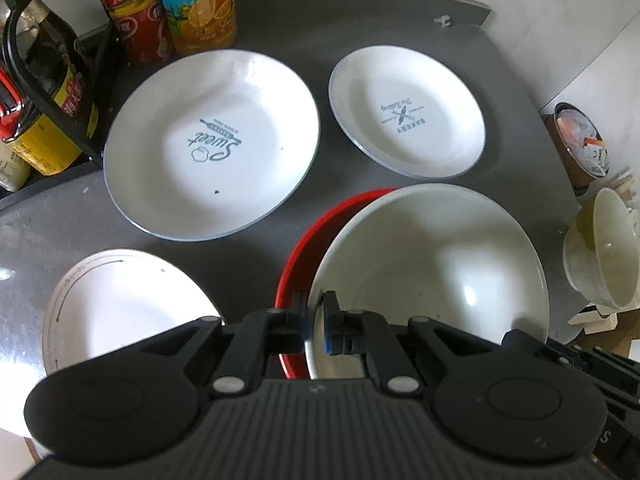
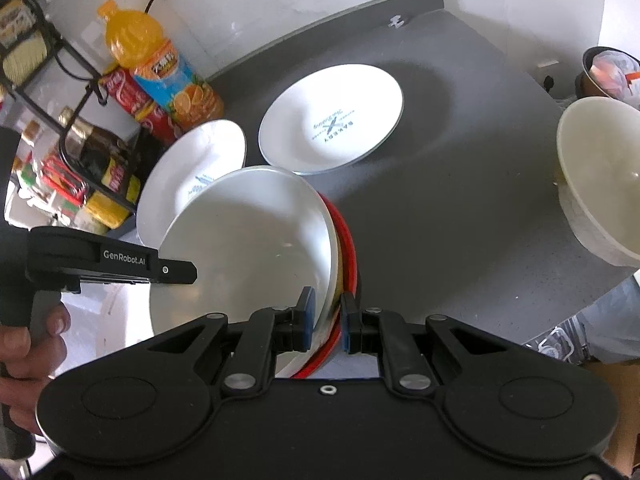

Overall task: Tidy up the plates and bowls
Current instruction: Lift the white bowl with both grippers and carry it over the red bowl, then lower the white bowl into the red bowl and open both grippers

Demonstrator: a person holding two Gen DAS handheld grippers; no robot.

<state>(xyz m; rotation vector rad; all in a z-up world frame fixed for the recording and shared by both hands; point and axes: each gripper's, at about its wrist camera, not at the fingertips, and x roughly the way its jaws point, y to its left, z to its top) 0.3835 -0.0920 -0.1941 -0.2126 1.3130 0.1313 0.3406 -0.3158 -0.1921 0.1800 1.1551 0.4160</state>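
Note:
A white bowl (image 1: 432,268) sits nested in a red bowl (image 1: 316,232) above the dark grey table (image 1: 304,36). My left gripper (image 1: 314,320) is shut on the white bowl's near rim, its left finger between the two bowls. In the right wrist view my right gripper (image 2: 326,320) is shut on the rims of the white bowl (image 2: 244,240) and the red bowl (image 2: 348,240) together. The left gripper's black housing (image 2: 112,264) and the hand holding it show at the left. A "Sweet" plate (image 1: 212,144), a "Bakery" plate (image 1: 406,114) and a plain white plate (image 1: 120,300) lie flat.
A cream bowl (image 1: 604,256) stands at the table's right edge. An orange juice bottle (image 1: 200,4) and red cola bottles (image 1: 132,12) stand at the back left, beside a black wire rack (image 1: 48,92) of sauce bottles. A bin (image 1: 580,144) stands beyond the right edge.

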